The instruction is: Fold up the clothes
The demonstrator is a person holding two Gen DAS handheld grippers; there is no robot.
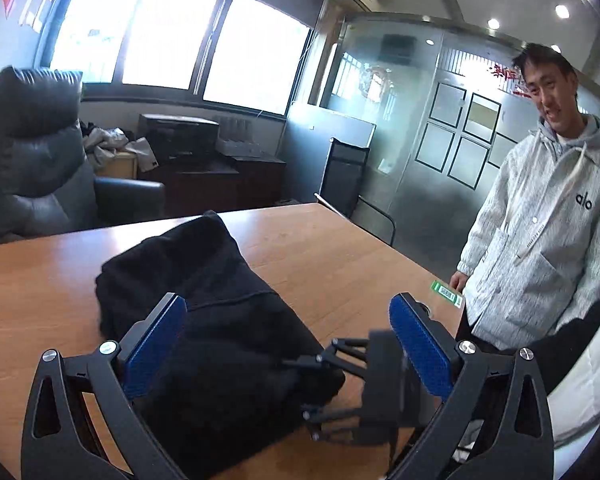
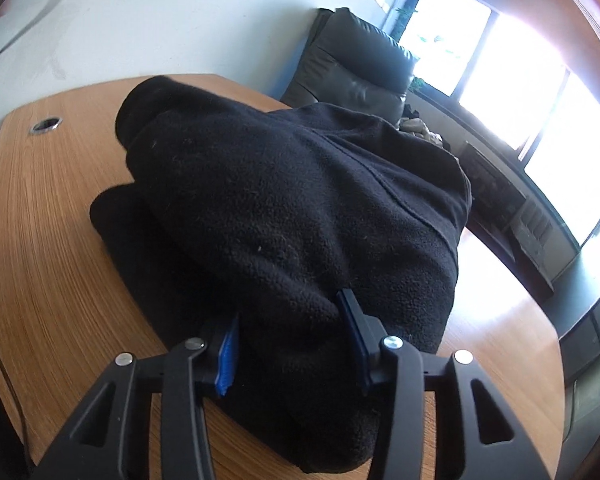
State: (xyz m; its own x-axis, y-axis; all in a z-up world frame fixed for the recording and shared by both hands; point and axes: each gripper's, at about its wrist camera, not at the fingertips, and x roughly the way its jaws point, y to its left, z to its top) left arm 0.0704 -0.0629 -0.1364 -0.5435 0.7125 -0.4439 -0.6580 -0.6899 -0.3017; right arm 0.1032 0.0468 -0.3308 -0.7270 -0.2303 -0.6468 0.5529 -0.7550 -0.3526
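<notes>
Black fleece garment (image 2: 300,216) lay bundled in thick folds on the wooden desk (image 2: 40,240), and that was what your two tools were working on. Your right gripper (image 2: 288,320) had its blue-padded fingers (image 2: 228,354) pushed into the near edge of the fleece, a fat roll of fabric bulging between them; the jaws stood part-way apart around that roll, and the pads appeared pressed against it on both sides. Your left gripper (image 1: 288,316) sat above the near side of the same garment (image 1: 204,304) with its blue pads (image 1: 156,344) spread wide and nothing pinched between them; the left pad hung over the cloth, the right pad over bare desk (image 1: 340,248). Between those fingers the left wrist view caught the black linkage of your right gripper (image 1: 360,384) at the fleece's edge. A cable grommet (image 2: 46,125) sat in the desk near its far left corner in the right wrist view. A man in a pale grey hooded jacket (image 1: 540,216) stood at the desk's right side, with a green-and-white card (image 1: 448,293) lying on the desk just beside his hand. A dark leather armchair (image 1: 32,152) stood behind the desk near the windows.
</notes>
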